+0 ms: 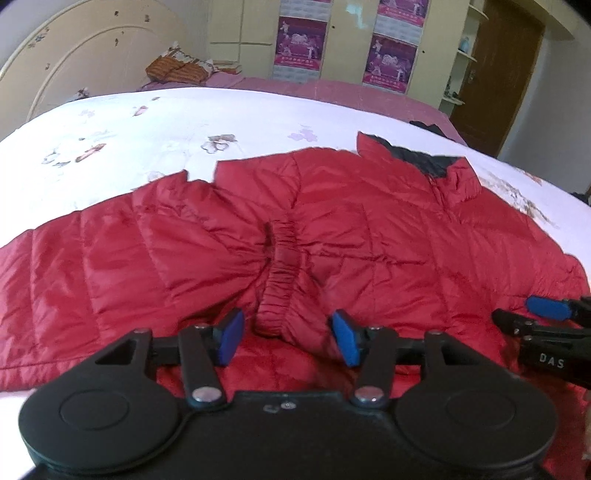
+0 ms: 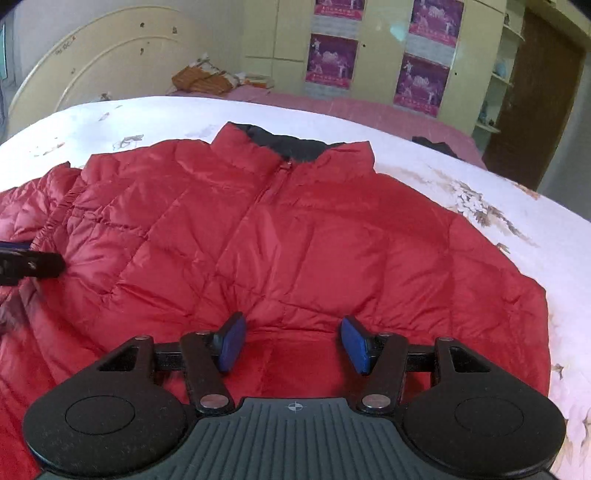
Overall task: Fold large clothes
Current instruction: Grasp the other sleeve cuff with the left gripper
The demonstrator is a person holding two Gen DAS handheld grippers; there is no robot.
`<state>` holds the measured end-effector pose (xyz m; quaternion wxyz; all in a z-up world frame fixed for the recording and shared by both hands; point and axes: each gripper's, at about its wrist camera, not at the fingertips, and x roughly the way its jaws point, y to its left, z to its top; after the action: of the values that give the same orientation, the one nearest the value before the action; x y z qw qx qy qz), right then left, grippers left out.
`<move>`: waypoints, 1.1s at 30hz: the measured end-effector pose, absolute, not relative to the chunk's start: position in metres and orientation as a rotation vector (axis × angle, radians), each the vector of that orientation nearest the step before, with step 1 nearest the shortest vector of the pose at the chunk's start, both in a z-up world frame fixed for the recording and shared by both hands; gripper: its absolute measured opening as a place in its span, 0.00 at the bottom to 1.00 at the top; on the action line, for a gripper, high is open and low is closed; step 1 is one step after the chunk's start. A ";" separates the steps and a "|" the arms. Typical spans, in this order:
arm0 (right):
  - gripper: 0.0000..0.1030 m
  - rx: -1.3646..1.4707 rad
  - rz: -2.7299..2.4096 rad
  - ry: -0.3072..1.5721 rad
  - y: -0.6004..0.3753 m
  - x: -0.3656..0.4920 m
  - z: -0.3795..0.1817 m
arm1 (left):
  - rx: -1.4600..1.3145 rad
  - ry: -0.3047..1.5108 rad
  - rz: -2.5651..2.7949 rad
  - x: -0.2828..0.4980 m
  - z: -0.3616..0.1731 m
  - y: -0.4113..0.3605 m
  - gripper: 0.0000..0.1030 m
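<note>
Left wrist view: the left gripper (image 1: 288,338) stands part-open, holding nothing, directly before the elastic cuff (image 1: 282,275) of the sleeve folded across the red jacket (image 1: 388,229). Right wrist view: the right gripper (image 2: 293,343), part-open and empty, hovers over the jacket's chest, collar (image 2: 291,147) lying straight ahead

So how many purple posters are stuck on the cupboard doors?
4. In the right wrist view: two upper posters and, cut off at the picture's top, and two lower posters and beneath them. More may hide out of frame.
</note>
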<state>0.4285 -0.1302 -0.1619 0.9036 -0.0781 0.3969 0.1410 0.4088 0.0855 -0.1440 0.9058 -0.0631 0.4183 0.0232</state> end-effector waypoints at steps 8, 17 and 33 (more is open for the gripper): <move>0.54 -0.101 0.343 0.774 -0.114 0.414 -0.138 | -0.172 0.845 0.122 0.379 -0.123 0.119 0.61; 0.54 -0.053 0.418 0.786 -0.083 0.414 -0.132 | -0.327 0.836 0.326 0.325 -0.114 0.204 0.70; 0.54 -0.088 0.533 0.782 -0.015 0.409 -0.130 | -0.756 0.712 0.651 0.229 -0.137 0.345 0.57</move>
<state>0.4086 -0.0154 -0.1297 0.8891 -0.0421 0.3766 0.2565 0.2290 0.3450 -0.1371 0.8179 -0.3549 0.3342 0.3055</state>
